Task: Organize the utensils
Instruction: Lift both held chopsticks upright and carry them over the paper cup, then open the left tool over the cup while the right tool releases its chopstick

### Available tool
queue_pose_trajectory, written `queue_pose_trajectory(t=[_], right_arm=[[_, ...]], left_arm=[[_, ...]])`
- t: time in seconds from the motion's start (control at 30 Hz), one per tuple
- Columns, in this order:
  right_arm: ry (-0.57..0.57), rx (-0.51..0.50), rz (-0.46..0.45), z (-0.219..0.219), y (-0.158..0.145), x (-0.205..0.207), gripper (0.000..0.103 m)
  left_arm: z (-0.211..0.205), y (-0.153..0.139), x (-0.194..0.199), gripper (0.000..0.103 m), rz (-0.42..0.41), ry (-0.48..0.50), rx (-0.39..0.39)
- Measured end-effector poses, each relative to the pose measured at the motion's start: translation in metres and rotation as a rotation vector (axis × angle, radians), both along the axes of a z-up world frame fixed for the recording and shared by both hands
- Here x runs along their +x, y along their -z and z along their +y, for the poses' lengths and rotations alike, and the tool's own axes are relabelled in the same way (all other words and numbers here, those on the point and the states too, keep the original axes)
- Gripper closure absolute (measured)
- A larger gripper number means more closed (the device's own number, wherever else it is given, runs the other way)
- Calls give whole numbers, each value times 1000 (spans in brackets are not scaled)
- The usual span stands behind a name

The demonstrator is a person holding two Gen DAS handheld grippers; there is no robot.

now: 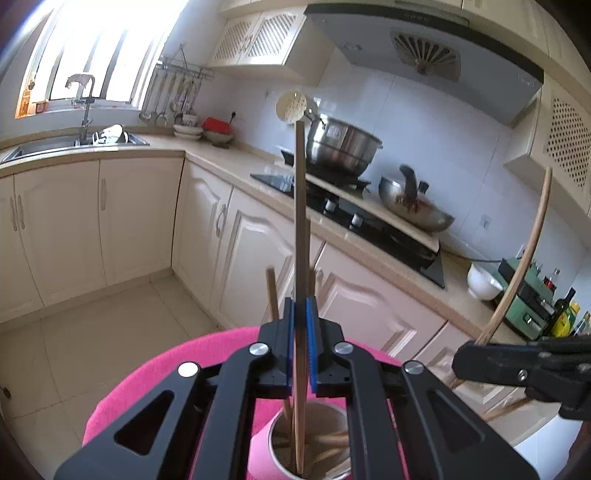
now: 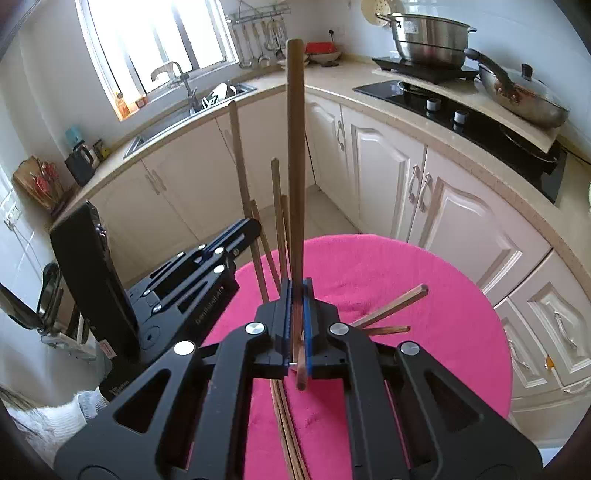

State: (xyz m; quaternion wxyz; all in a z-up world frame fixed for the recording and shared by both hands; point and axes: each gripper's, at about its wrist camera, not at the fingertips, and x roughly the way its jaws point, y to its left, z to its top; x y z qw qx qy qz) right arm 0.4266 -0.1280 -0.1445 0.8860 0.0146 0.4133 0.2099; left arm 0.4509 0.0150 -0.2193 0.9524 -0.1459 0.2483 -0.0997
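Note:
My left gripper (image 1: 302, 306) is shut on a long wooden chopstick (image 1: 300, 221) that stands almost upright. Its lower end reaches into a pink-walled paper cup (image 1: 258, 450) holding several more chopsticks. To the right, my right gripper (image 1: 465, 360) is shut on another chopstick (image 1: 524, 258) that leans away. In the right wrist view, the right gripper (image 2: 296, 288) clamps that chopstick (image 2: 295, 166) between blue pads, its short end poking out below. My left gripper (image 2: 251, 225) sits to the left with its chopstick (image 2: 238, 155). The cup is hidden in this view.
A round table under a pink cloth (image 2: 406, 295) carries everything. More chopsticks (image 2: 391, 306) jut out to the right of my right gripper, and some (image 2: 288, 424) lie beneath it. Cream cabinets (image 2: 461, 206), a hob with a pot (image 2: 428, 33) and wok (image 2: 524, 96), and a sink (image 2: 173, 110) ring the room.

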Motion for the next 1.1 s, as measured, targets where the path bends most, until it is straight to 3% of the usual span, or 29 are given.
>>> queue_pose_trajectory(t=[0.17, 0.2, 0.23, 0.43, 0.73, 1.1], right_arm=[[-8, -17, 12, 6, 7, 0, 97], [-9, -20, 14, 7, 8, 0, 97], [-11, -22, 16, 7, 9, 0, 97], [-16, -34, 35, 10, 16, -3, 97], [-34, -46, 46, 16, 22, -8, 97], [-56, -75, 58, 20, 29, -14, 96]], left_arm=[[2, 8, -4, 96, 43, 13, -9], [2, 8, -5, 93, 56, 14, -12], [3, 8, -6, 80, 65, 13, -15], [7, 4, -18, 73, 99, 7, -11], [13, -6, -35, 68, 167, -23, 17], [9, -15, -58, 64, 189, -39, 53]])
